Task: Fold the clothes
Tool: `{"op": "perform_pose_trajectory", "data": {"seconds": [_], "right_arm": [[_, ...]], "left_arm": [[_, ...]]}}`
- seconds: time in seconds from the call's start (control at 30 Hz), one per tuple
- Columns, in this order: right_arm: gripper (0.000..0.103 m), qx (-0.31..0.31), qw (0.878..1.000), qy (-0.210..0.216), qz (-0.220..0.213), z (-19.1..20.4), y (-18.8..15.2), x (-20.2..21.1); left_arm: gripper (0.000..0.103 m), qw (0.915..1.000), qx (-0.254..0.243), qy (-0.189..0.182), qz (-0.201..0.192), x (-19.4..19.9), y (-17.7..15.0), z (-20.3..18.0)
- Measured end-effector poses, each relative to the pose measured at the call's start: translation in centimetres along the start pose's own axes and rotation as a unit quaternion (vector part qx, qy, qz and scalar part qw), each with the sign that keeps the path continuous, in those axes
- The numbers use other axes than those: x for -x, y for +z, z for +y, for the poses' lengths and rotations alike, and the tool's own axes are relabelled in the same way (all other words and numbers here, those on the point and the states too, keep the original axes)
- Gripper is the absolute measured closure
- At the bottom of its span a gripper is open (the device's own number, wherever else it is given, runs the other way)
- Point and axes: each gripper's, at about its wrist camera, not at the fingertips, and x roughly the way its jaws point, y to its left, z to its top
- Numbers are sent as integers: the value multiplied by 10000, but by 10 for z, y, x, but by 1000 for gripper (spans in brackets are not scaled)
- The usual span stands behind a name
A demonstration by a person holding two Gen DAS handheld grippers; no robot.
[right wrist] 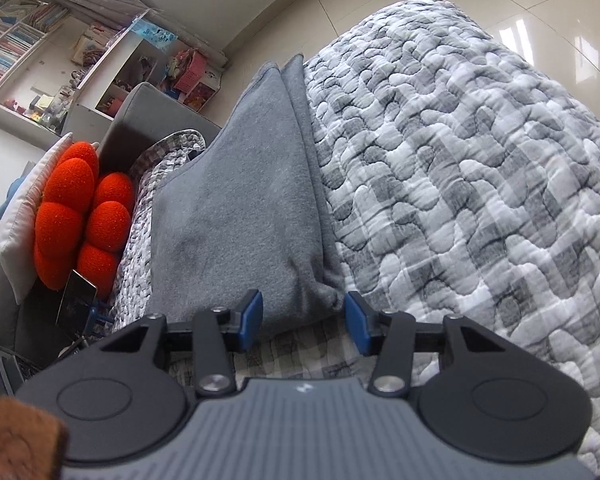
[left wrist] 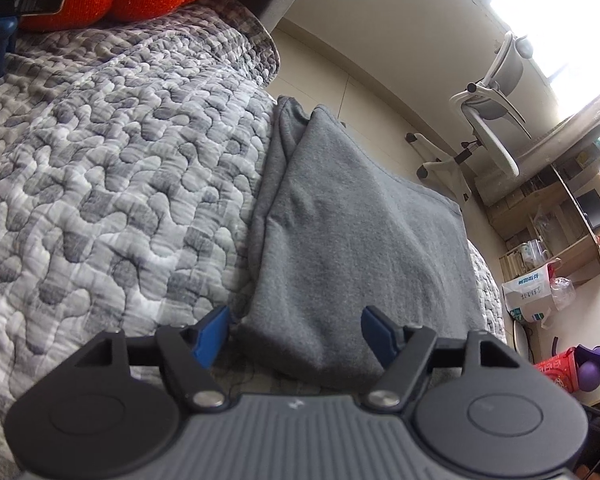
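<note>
Most of both views is taken up by a quilted grey-and-white bedspread (left wrist: 100, 184), on which a grey garment (left wrist: 352, 248) is laid as a flat, layered slab, one long edge doubled over a narrower strip beneath it; the same garment (right wrist: 236, 216) is seen from its opposite end in the right wrist view. It cannot be settled from these pictures whether a further fold is intended or the cloth already lies as finished, since a neat layered rectangle would suit either. An orange knitted cushion (right wrist: 80, 208) is propped against the grey sofa back near one end of the garment, and an office chair (left wrist: 496, 104) stands on the floor beyond the other end. The left gripper (left wrist: 296, 332) is held with its blue pads spread wide, nothing between them, straddling the near corner of the cloth; the right gripper (right wrist: 304, 320) is likewise parted and empty, its pads flanking the near edge where the layers bunch. Should a grasp be taken here, only the top layer might be pinched, so that the lower strip would be dragged askew and the stack opened. The soft fleece could also be snagged together with the quilt below, and the bedspread lifted with it. If the two ends were raised unevenly, the aligned edges would be slid apart.
</note>
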Motion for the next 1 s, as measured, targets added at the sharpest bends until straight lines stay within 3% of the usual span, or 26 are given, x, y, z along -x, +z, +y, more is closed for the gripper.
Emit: {"op": "perform_pose_trajectory", "data": {"seconds": [0.13,0.2,0.27,0.4,0.63,0.83,1.0], "right_arm": [[52,262,9996,-81,-54,7,-1,-4],[66,297,9994,-155,-89,8,-1,-5],[83,302,9991,-249,-145,8,-1,-6],[90,544,9974,-312,-362,18,-4,0],[91,991,9931,-144,-603,30,-10,32],[92,1475,9877,-95,-517,34,-29,60],[92,1789,9834,-139,-267,33,-50,69]], "left_arm": [[58,9999,-76,85,-20,-5,2,-3],[69,9999,-113,127,-30,-8,4,-4],[89,9998,-101,180,-16,-9,5,-4],[92,9998,35,190,-52,-1,7,-3],[92,9999,8,14,-119,28,2,-8],[92,9993,-337,-182,13,56,-23,-11],[92,9990,-331,-228,171,70,-41,-7]]}}
